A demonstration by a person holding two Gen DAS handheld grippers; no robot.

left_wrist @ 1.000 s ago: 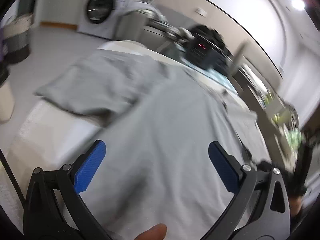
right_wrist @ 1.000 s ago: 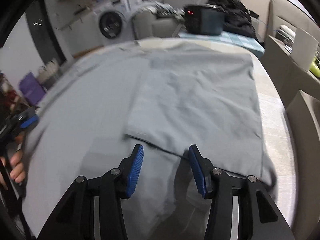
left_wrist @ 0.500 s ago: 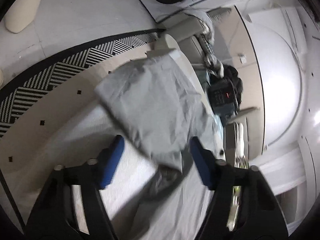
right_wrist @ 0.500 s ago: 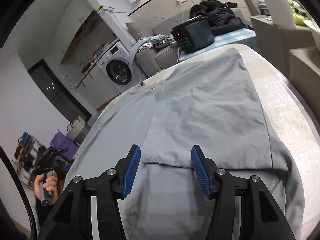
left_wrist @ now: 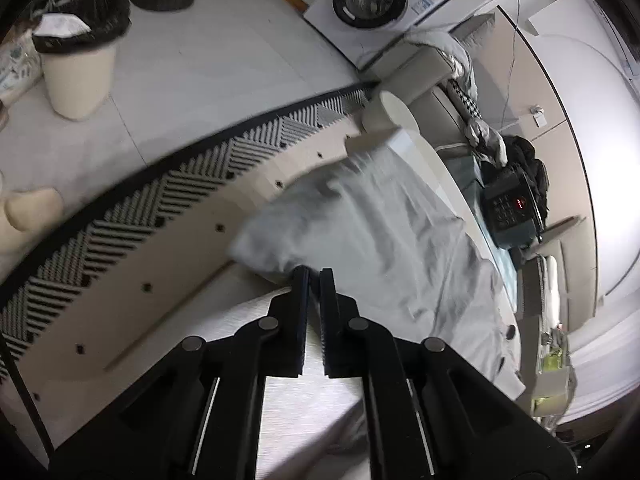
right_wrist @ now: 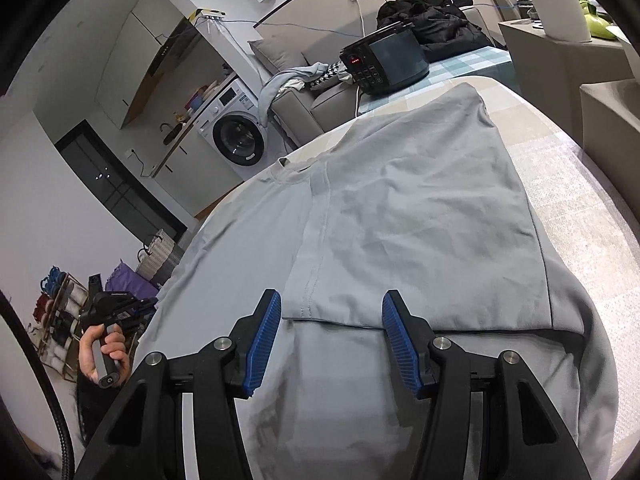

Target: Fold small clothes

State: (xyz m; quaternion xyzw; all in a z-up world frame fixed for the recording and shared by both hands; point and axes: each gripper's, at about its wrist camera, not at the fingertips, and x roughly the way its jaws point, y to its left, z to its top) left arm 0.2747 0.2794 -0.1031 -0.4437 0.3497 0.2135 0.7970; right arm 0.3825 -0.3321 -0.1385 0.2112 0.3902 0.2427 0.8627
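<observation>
One side folded, one side in hand

One grey shirt (right_wrist: 400, 220) covers most of the pale surface (right_wrist: 580, 216), lying flat with its collar at the far end, toward the washer (right_wrist: 236, 136) and sofa, and its hem near the right claw. Its long axis runs from that near edge away toward the collar. The right-hand part is already folded inward: a panel lies over the body, its lengthwise edge running down the middle of the shirt and its short hemmed edge crossing just ahead of the right claw. The left side looks unfolded and hangs off the edge of the surface over the rug (left_wrist: 120, 216).

The left claw (left_wrist: 314, 276) has just been closing, and its jaws now stand almost together at the edge of the left sleeve (left_wrist: 320, 216), the bunched grey cloth meeting its tips. Fabric seems pinched there, though the tips hide the contact itself. In the right wrist view that claw sits low at the left beside the draped cloth, with the hand (right_wrist: 102, 356) around its handle.

The right claw (right_wrist: 328, 340) is half open with nothing between its pads, hovering just over the hem of the folded panel.

By my reading the fold is about halfway: the left side must come in, then the length be doubled.
</observation>
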